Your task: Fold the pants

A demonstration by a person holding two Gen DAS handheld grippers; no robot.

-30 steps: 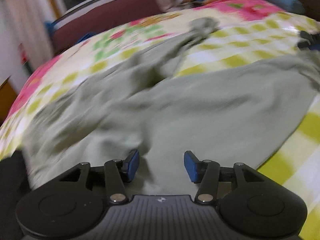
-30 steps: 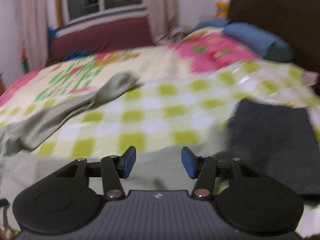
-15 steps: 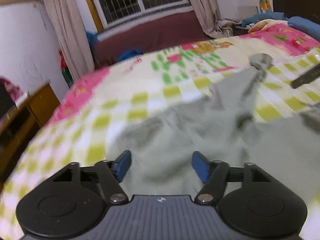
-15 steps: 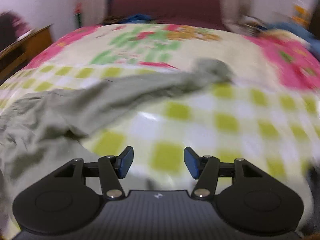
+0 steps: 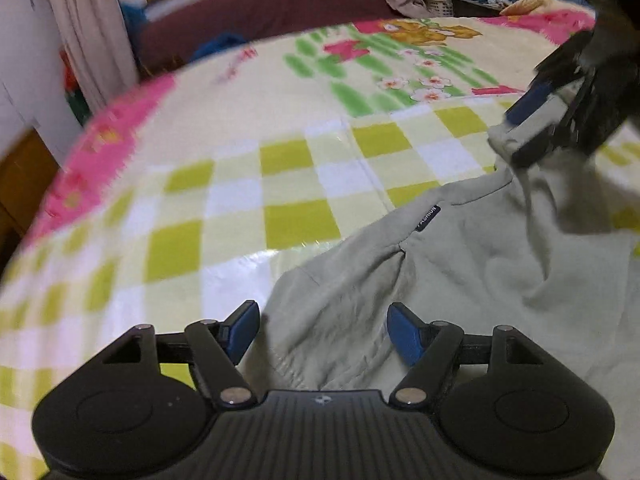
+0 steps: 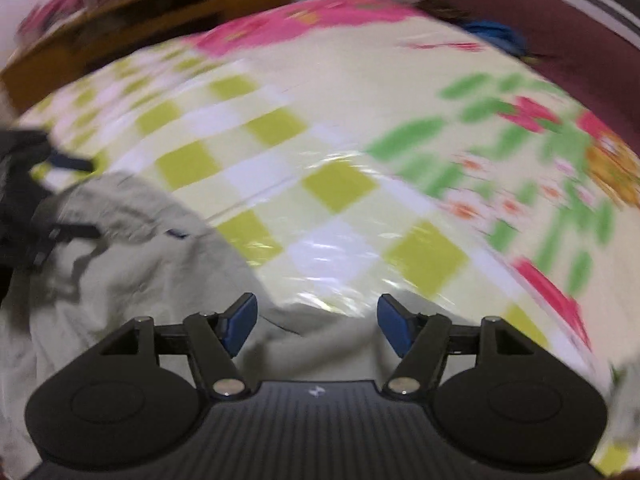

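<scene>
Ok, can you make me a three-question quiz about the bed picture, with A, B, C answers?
1. Where do the pants lie?
A. On the floor
B. On the checked blanket
C. On a chair

2. What colour are the pads on the left gripper?
A. Red
B. Yellow
C. Blue

3. How do the left gripper's jaws stand?
A. Open
B. Shut on the pants
C. Shut on the blanket

Answers:
1. B, since the grey-green cloth is spread over the yellow-green squares.
2. C, since both fingertip pads show blue against the black arms.
3. A, since a wide gap shows between the pads, with cloth lying below it.
</scene>
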